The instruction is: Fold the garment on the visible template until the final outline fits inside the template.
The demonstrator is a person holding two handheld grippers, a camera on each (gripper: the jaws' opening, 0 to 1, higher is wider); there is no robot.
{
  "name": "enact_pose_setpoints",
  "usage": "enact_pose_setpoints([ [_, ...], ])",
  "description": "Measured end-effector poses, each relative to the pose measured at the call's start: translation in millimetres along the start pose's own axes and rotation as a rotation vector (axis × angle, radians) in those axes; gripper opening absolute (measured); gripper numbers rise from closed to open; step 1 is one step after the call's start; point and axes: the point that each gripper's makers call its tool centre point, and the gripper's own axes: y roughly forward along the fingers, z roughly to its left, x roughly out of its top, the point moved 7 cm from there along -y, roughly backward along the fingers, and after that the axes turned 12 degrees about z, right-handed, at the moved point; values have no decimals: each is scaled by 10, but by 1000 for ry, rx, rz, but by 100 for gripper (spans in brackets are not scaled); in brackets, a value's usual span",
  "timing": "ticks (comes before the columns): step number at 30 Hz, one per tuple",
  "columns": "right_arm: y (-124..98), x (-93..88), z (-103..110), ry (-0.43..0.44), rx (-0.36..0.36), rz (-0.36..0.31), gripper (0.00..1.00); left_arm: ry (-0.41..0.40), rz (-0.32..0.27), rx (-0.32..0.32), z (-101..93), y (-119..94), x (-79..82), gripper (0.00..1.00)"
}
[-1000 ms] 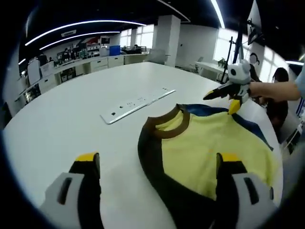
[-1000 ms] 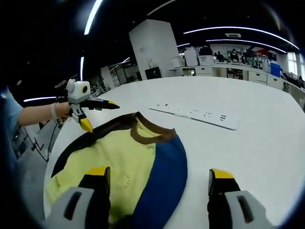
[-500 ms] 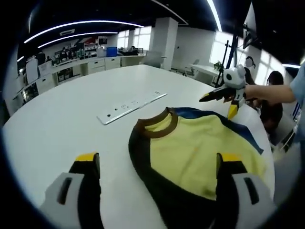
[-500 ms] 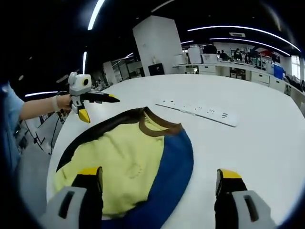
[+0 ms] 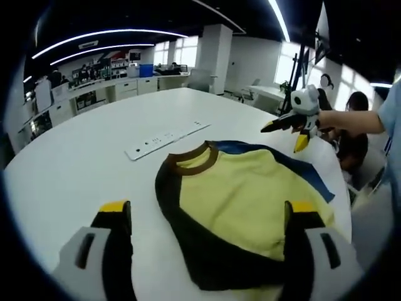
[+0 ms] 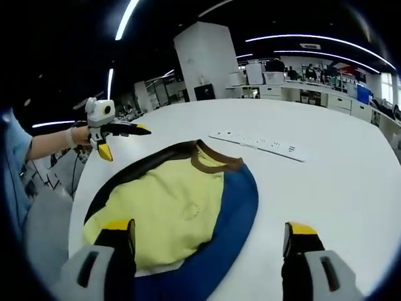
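1. The left gripper [image 5: 203,219] has its two fingers spread wide apart, and they hold nothing.
2. The right gripper [image 6: 210,235] has its fingers spread wide too, with nothing between them.
3. The garment [image 5: 244,200] lies flat on the white table [image 5: 81,157]. In the left gripper view it starts between the two fingers and runs under the right-hand finger [image 5: 304,213].
4. In the right gripper view the garment [image 6: 178,210] lies ahead of the fingers and toward the left-hand finger [image 6: 119,232]. Its near edge dips between the fingers.
5. I cannot tell if any finger touches the cloth.
6. The garment is soft and yellow in the middle. It has a dark brown sleeve [image 5: 188,232] on one side and a blue sleeve [image 6: 232,226] on the other. The neck is a round brown band [image 5: 191,162].
7. A long, thin white strip [image 5: 166,136] with small dark marks lies on the table beyond the neck, apart from the garment.
8. In the left gripper view the right gripper shows far off beyond the garment, held in a hand [image 5: 329,120]. In the right gripper view the left gripper shows far off too, held in a hand [image 6: 78,135].
9. The near bottom of the garment is cut off in both views.
10. The marks on the strip are too small to read.
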Motion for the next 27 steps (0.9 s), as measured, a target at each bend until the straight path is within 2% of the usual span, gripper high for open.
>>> enact_pose_setpoints([
  [15,-309,-365,329,60,-3,-21,96,-47,-29,19,-369,-389,-319,98],
  [27,-467,-503,529,77,-5,-41,93,-102,-82,36,-695,-607,-532,97],
])
